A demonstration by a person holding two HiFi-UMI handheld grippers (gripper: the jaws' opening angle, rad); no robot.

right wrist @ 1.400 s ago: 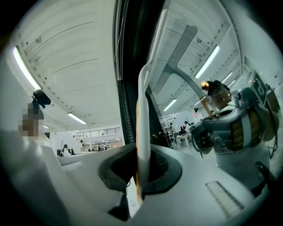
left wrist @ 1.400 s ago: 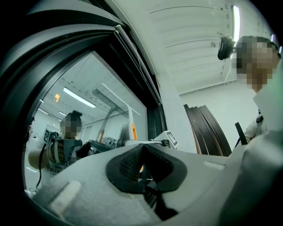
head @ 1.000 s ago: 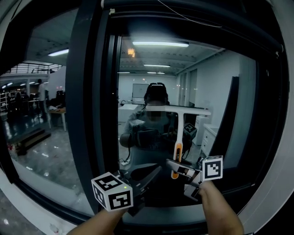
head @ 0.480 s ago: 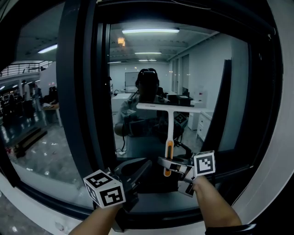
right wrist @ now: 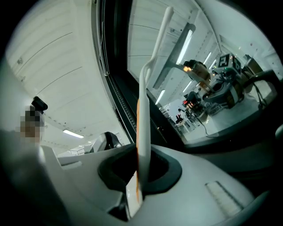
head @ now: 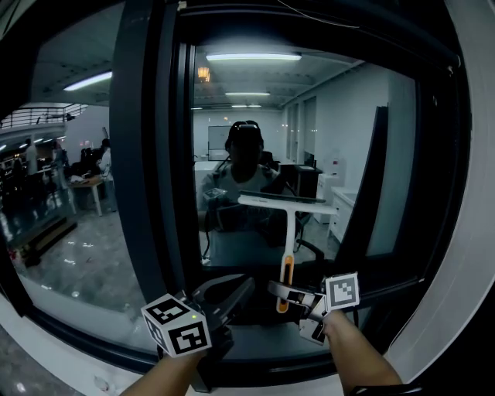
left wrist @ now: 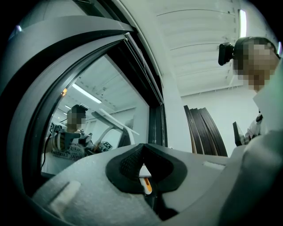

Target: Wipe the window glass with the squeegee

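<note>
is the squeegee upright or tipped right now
Upright: the squeegee handle rises vertically from the right gripper, which is shut on it, blade across the top.

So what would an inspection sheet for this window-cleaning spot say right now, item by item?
Surface: window glass in a dark frame; it mirrors the room, and no streaks can be made out.
Job's things: squeegee, white with an orange grip, handle upright, blade on top toward the glass; contact unclear.
Clutter: nothing seen.
Grippers: right gripper shut on the squeegee handle; left gripper shut and empty, low beside it.
Cables: thin line across the frame's top, perhaps a wire.
Surroundings: ceiling light and the person's reflection in the glass; desks show in the left pane.
</note>
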